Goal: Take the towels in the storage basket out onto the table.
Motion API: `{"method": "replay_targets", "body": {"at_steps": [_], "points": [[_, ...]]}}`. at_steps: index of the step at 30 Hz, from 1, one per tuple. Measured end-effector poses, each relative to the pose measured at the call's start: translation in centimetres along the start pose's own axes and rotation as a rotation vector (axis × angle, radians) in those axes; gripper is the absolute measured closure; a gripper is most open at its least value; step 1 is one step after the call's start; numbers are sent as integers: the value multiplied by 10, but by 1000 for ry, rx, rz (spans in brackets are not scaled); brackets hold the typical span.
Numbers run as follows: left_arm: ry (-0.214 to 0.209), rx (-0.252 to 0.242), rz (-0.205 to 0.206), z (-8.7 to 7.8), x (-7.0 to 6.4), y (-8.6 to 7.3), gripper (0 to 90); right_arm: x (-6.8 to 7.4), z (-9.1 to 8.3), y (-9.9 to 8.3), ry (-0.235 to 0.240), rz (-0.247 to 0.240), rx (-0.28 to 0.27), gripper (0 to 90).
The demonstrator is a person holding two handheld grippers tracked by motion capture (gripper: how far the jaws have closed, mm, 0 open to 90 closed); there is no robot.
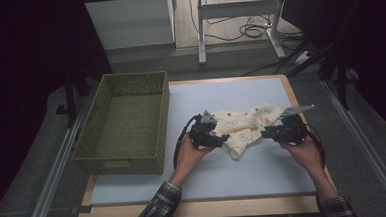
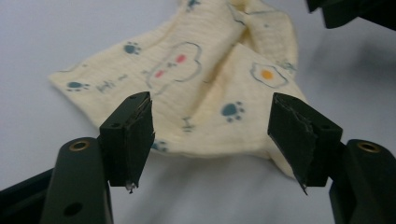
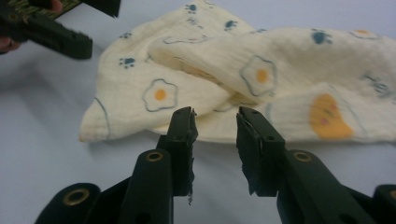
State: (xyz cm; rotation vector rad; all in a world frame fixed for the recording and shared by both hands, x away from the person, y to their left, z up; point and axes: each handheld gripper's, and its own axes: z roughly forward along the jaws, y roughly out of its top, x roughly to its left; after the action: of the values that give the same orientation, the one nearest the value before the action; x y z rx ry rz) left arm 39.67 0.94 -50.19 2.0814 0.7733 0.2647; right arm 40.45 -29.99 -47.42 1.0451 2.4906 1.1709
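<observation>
A cream cloth (image 1: 242, 125) printed with paw marks and fried eggs lies crumpled on the pale mat, between my two grippers. My left gripper (image 1: 220, 137) sits at its left edge. In the left gripper view the jaws (image 2: 210, 107) stand wide open, a folded cloth (image 2: 210, 70) corner lying just beyond them and nothing in between. My right gripper (image 1: 266, 131) is at the cloth's right edge. In the right gripper view its jaws (image 3: 215, 114) are open by a narrow gap and stop just short of the cloth (image 3: 261, 74) hem.
An olive woven basket (image 1: 133, 159) with nothing in it stands on the left part of the table. The pale mat (image 1: 234, 171) has free room in front of the cloth. A metal desk frame and cables (image 1: 247, 30) lie on the floor beyond the table.
</observation>
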Motion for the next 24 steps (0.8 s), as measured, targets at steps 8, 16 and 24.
{"method": "replay_targets", "body": {"at_steps": [8,16,24], "points": [[20,89,47,22,-3,-12,395,11,36,-4,6,-53,52,608],[25,114,47,29,5,-17,750,12,49,-16,-55,-68,79,788],[30,93,24,23,12,-18,868,18,46,-16,-54,-58,107,900]]}}
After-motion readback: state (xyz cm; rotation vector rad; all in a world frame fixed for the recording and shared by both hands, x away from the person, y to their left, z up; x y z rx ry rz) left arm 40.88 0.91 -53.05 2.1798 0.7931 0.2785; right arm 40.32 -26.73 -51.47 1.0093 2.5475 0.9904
